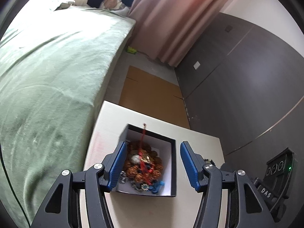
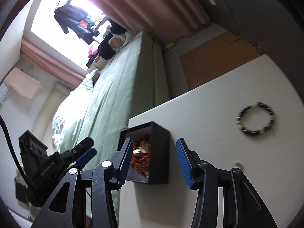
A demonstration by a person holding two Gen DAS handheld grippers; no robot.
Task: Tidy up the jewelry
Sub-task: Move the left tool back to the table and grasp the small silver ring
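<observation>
A black box (image 1: 172, 171) with a white inside stands on the white table (image 1: 114, 125). It holds a heap of jewelry (image 1: 144, 167): brown beads, red cord, a pearl, blue pieces. My left gripper (image 1: 153, 164) is open and empty, just above the box. In the right wrist view the same box (image 2: 159, 152) lies between the fingers of my right gripper (image 2: 153, 163), which is open and empty. A dark beaded bracelet (image 2: 255, 118) lies on the table (image 2: 209, 114) to the right. The left gripper (image 2: 83, 152) shows at the left.
A bed with a green cover (image 1: 47, 66) runs along the table's left side. Flat cardboard (image 1: 150, 95) lies on the floor beyond the table. Pink curtains (image 1: 171, 19) and a dark cabinet wall (image 1: 247, 76) stand behind. A small metal piece (image 2: 238, 164) lies near my right finger.
</observation>
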